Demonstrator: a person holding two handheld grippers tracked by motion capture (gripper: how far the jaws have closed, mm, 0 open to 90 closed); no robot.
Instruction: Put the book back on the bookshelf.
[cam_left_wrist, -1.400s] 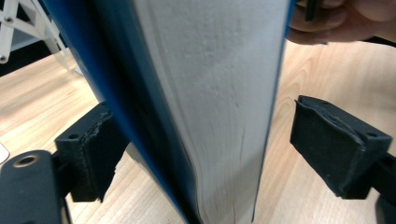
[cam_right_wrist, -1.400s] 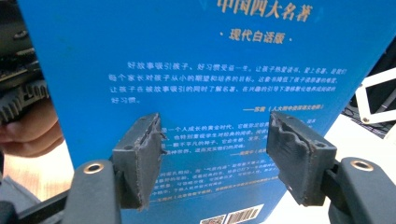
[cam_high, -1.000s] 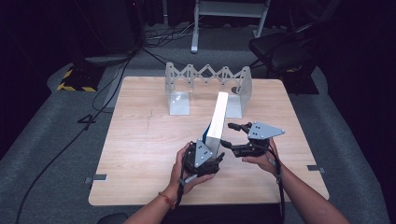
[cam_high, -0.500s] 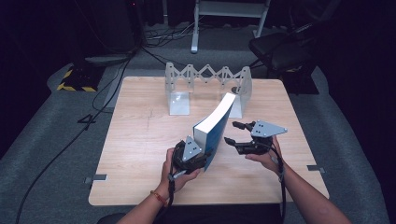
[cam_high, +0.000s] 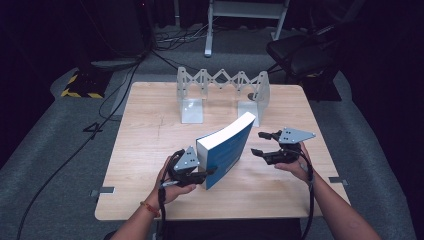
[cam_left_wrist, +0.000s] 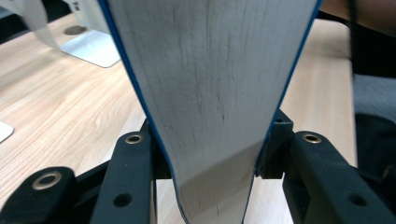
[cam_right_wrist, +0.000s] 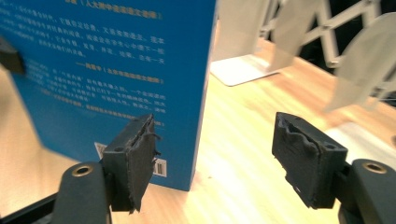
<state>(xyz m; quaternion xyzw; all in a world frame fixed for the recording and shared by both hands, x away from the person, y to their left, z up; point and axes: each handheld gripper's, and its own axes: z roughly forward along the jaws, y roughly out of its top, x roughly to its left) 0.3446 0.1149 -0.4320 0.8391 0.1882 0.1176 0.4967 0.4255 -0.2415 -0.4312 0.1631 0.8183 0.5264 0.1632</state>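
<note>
1. From my remote station, high view: wooden table (cam_high: 150, 150) on a grey carpeted floor (cam_high: 45, 165), with black cables (cam_high: 107, 107) trailing over the carpet to the table's left.
2. Left gripper (cam_high: 196, 176), held in my operator's left hand (cam_high: 167, 187), sits near the front edge of the table, left of centre. It is clamped on the lower end of a blue paperback book (cam_high: 225, 150).
3. Left gripper view confirms the clamp: the book's white page block (cam_left_wrist: 210, 84) rises between the two black jaws, and both pads press against the blue covers.
4. The book stands on the table, near the middle and toward the front, leaning so that its top end tilts back and to the right. In the high view its page edge faces left; the blue cover faces right.
5. The right gripper view shows the back cover (cam_right_wrist: 116, 60) with lines of printed text and a barcode low down; the text is too blurred for me to read.
6. Behind the book, at the far side of the table, stands a grey expandable bookend rack (cam_high: 222, 92) with a scissor lattice between two end plates.
7. Right gripper (cam_high: 262, 143) is just to the right of the book, held in the right hand (cam_high: 295, 165). Its jaws are spread apart and hold nothing; it appears clear of the cover, though I cannot be sure of the gap.
</note>
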